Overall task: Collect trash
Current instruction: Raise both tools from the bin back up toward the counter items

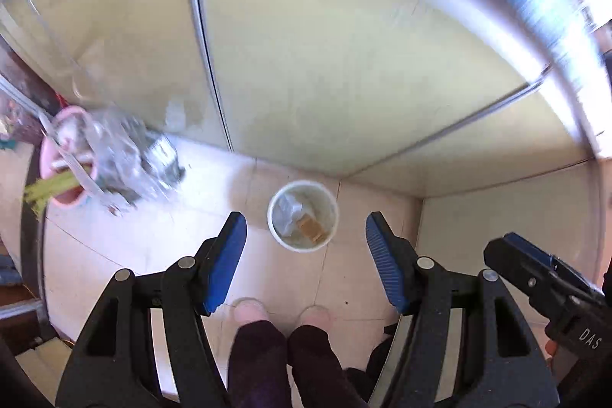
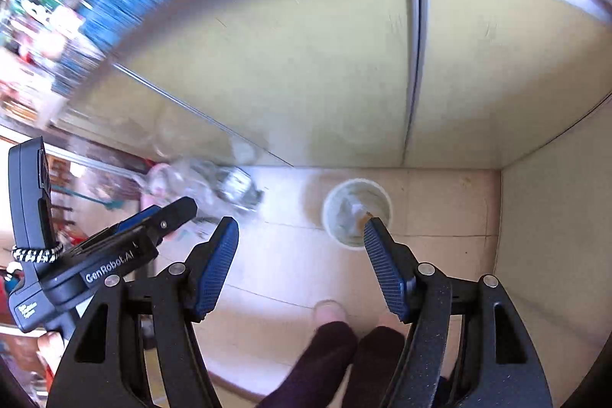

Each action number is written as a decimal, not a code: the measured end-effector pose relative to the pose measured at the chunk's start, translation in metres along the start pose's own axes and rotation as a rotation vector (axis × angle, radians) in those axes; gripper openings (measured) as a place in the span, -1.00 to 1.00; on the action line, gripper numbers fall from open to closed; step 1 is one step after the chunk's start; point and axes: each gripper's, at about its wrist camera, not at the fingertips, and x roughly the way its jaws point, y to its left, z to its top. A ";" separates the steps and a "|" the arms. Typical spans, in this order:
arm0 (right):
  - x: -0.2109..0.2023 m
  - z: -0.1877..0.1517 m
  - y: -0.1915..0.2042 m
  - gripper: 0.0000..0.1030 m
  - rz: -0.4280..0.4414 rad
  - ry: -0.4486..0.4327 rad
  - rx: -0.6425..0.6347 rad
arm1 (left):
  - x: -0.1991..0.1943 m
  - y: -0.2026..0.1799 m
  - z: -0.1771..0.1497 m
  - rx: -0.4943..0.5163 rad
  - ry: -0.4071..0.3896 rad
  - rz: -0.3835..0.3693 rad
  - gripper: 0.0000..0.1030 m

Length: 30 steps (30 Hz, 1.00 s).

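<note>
A white bin (image 1: 333, 217) stands far below on the tiled floor, by the foot of a pale cabinet. Inside it lie a crumpled clear wrapper (image 1: 287, 213) and a brown piece (image 1: 311, 229). My left gripper (image 1: 306, 220) hangs high above the bin, open, with nothing between its blue pads. The right gripper (image 2: 301, 221) is also open and holds nothing; in its view the bin (image 2: 329, 213) sits just behind the right fingertip. Each gripper shows in the other's view: the right one (image 1: 535, 266) at the right edge, the left one (image 2: 153, 220) at the left.
A pink basin (image 1: 61, 195) with sticks and a crumpled clear plastic bag (image 1: 122, 148) sits on the floor left of the bin. Pale yellow cabinet doors (image 1: 306, 64) rise behind. The person's slippered feet (image 1: 248, 308) stand below the grippers. A wall (image 2: 554, 236) closes the right side.
</note>
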 end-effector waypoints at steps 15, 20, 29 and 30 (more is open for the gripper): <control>-0.171 0.042 0.070 0.25 -0.060 -0.331 0.008 | -0.208 -0.024 0.072 0.126 -0.268 -0.029 0.24; -0.209 0.065 0.068 0.25 -0.093 -0.402 0.029 | -0.233 -0.040 0.096 0.167 -0.300 -0.040 0.24; -0.226 0.128 0.031 0.30 -0.105 -0.448 0.035 | -0.221 -0.068 0.158 0.150 -0.322 -0.009 0.24; -0.228 0.135 0.026 0.30 -0.105 -0.444 0.030 | -0.217 -0.072 0.165 0.143 -0.317 -0.003 0.24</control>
